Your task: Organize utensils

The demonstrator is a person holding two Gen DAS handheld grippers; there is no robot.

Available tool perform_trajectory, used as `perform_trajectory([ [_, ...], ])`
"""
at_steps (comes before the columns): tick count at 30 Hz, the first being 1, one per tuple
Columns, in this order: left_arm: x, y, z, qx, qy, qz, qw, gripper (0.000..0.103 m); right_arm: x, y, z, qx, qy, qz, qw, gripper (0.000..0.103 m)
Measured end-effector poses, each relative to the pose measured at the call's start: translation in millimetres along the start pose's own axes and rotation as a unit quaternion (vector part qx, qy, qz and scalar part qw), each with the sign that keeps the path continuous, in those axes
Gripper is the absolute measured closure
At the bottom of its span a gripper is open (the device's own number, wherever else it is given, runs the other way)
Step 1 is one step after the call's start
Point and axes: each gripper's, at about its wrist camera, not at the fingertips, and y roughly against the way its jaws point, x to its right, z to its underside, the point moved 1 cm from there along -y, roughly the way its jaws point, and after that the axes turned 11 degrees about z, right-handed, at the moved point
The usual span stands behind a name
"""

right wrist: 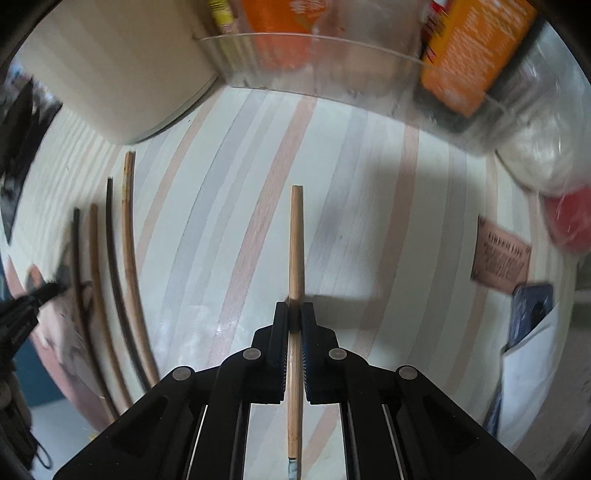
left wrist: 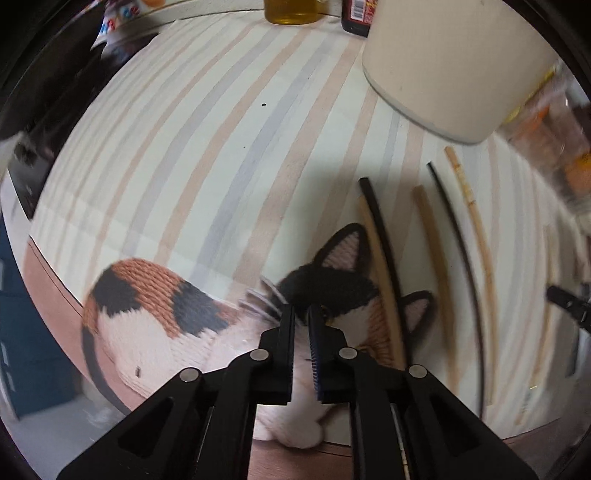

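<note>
Between the right gripper's [right wrist: 294,314] pads: one wooden chopstick [right wrist: 296,243], clamped.
Four further chopsticks [right wrist: 110,280] lie left on the striped cloth [right wrist: 229,206]; left gripper [left wrist: 301,315] closed, apparently empty, above cat mat [left wrist: 155,314].

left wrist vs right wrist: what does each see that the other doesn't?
Left wrist only: the cat-shaped mat under the shut, empty left gripper, plus a glass of yellow liquid.

Right wrist only: the right gripper shut on a wooden chopstick, a clear bin of packets, and a brown card.

Both: the striped tablecloth, the cream container, and the row of loose chopsticks.
</note>
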Motion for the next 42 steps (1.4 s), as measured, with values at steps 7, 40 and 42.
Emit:
perform_trajectory([
  [7,13,-3,-7,0.012,0.010,-0.003,0.9999,0.048,-21,23,-8,0.031,-0.005,-0.085,0.996,0.095],
  [40,-67,14,5,0.046,0.079,-0.083,0.9924,0.010,-220,12,3,0.010,0.182,-0.058,0.982,0.098],
  [42,-52,11,6,0.038,0.072,-0.061,0.9948,0.010,-207,11,2,0.005,0.172,-0.053,0.984,0.098],
])
